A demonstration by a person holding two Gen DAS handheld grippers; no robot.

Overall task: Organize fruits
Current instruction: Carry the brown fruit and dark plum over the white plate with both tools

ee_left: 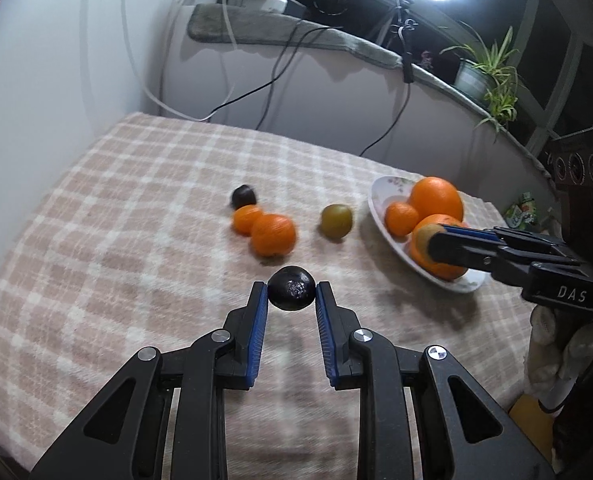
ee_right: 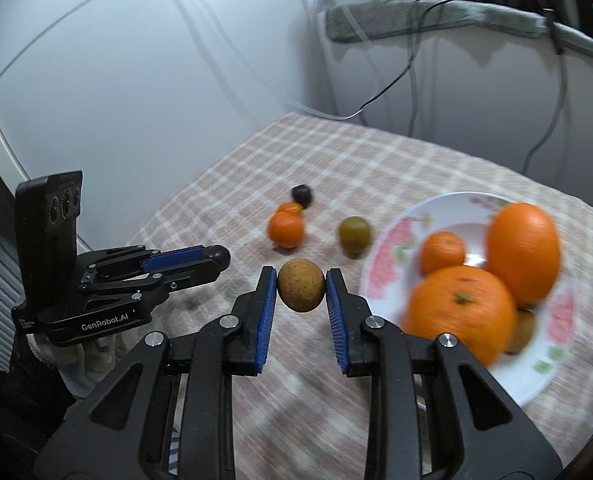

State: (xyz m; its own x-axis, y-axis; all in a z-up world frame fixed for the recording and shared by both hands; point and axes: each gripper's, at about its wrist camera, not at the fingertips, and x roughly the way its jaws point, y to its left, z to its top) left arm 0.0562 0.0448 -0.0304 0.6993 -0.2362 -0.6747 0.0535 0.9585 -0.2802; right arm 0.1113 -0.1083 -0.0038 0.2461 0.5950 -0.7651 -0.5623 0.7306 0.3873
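Blue-padded fingers of the left gripper (ee_left: 291,294) pinch a small dark round plum (ee_left: 291,288) above the pink checked tablecloth (ee_left: 116,208), well left of the white floral plate (ee_right: 392,252). The right gripper (ee_right: 301,286) clamps a brown speckled kiwi (ee_right: 301,285) just beside that plate, which carries three oranges (ee_right: 522,254). Left of the plate lie a green round fruit (ee_right: 354,235), two small tangerines (ee_right: 285,229) and another dark plum (ee_right: 301,195), none between either gripper and the plate.

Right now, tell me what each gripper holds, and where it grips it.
Left gripper: dark plum, pinched at its sides. Right gripper: brown kiwi, pinched at its sides.
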